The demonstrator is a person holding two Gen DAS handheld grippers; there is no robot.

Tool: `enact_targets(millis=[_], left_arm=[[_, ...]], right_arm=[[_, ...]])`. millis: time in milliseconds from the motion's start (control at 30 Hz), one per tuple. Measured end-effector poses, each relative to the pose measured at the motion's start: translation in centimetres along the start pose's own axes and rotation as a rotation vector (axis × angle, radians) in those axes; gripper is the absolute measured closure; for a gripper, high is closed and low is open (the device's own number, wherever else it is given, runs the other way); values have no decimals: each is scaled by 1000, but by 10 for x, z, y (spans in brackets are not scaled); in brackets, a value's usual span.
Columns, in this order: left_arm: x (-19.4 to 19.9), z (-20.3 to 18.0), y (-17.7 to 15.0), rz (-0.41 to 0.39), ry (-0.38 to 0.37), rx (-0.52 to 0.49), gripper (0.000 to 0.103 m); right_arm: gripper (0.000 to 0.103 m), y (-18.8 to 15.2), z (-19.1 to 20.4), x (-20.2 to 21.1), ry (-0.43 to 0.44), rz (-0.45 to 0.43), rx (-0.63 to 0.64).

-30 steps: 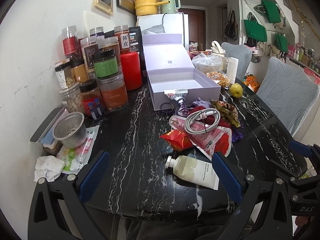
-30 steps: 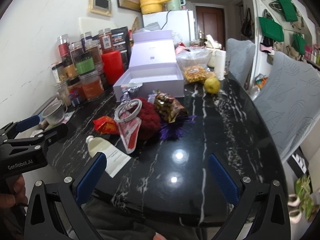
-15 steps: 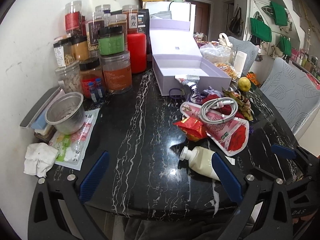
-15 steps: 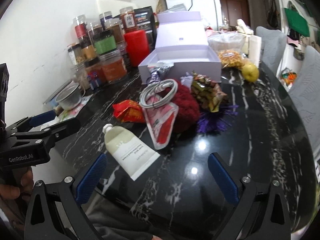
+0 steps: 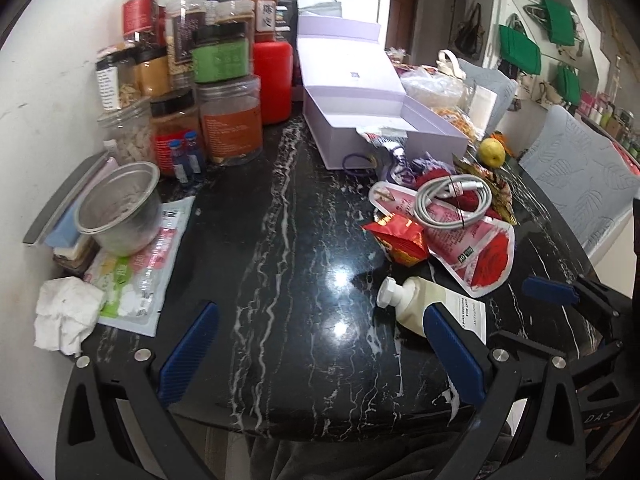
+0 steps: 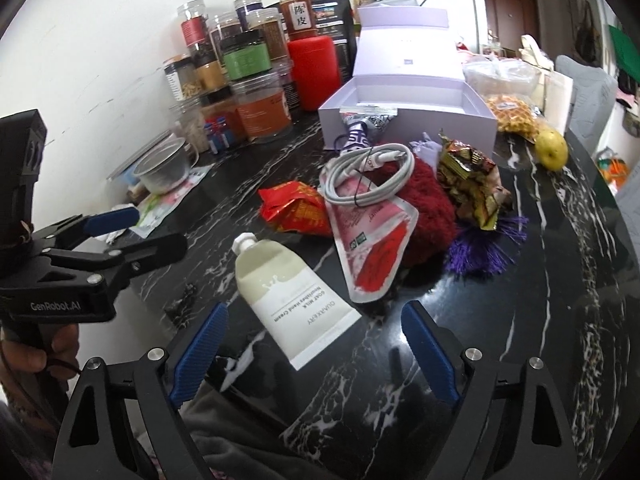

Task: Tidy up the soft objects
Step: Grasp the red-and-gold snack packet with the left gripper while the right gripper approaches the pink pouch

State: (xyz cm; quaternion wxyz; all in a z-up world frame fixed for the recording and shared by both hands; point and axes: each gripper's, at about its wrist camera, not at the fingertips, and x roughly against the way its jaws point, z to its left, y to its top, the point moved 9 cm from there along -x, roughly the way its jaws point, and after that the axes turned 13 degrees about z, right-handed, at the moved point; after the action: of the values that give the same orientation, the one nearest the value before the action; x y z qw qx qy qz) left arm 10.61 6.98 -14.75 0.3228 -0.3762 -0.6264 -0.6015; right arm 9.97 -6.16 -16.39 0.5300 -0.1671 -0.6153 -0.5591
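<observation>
Black marble table [image 5: 288,240], white veining, cluttered.

Left gripper [image 5: 320,354]: fingers spread wide, nothing between them, hovering over the near edge of the table. Its right pad overlaps the hand cream tube [image 5: 432,304] in view; contact cannot be told. Seen from the right wrist view, the left gripper [image 6: 132,232] sits left of the pile, apart from it.

Right gripper [image 6: 316,352]: fingers spread wide, holding nothing, low over the near table edge. The hand cream tube [image 6: 292,292] lies flat between the two blue pads, cap pointing away toward the jars.

Pile just beyond the tube: red snack packet [image 6: 296,208], pink-and-red pouch [image 6: 372,232] with a coiled white cable [image 6: 368,178] resting on it, dark red fuzzy item [image 6: 432,208] under and beside the pouch, crumpled gold-brown wrapper [image 6: 468,180] to its right, purple tassel [image 6: 484,248] at the near right.

Behind the pile: open lavender box [image 6: 408,112], lid upright; a crimped tube [image 6: 364,124] leans on its front wall.

Left along the wall: stacked jars [image 5: 208,80], metal cup [image 5: 120,208], crumpled tissue [image 5: 68,312]. Yellow fruit [image 6: 552,148] far right.
</observation>
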Motion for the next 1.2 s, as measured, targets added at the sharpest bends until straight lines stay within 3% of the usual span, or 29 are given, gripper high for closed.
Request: enact_targets(millis=[267, 367, 633, 800, 1133, 1200], left_arm=[[-19, -19, 16, 8, -60, -56, 0], [-27, -25, 24, 15, -79, -77, 0], [-45, -41, 45, 14, -125, -142, 0], [-57, -48, 51, 42, -164, -162, 3], [-66, -57, 54, 65, -230, -220, 26], [-69, -58, 54, 69, -240, -229, 39]], right_arm=[[14, 8, -13, -5, -31, -6, 6], [19, 12, -19, -7, -25, 0, -1], [55, 24, -33, -15, -21, 5, -17], [68, 32, -38, -16, -1, -21, -27], [72, 47, -35, -30, 85, -12, -6], [78, 48, -33, -34, 85, -4, -1]])
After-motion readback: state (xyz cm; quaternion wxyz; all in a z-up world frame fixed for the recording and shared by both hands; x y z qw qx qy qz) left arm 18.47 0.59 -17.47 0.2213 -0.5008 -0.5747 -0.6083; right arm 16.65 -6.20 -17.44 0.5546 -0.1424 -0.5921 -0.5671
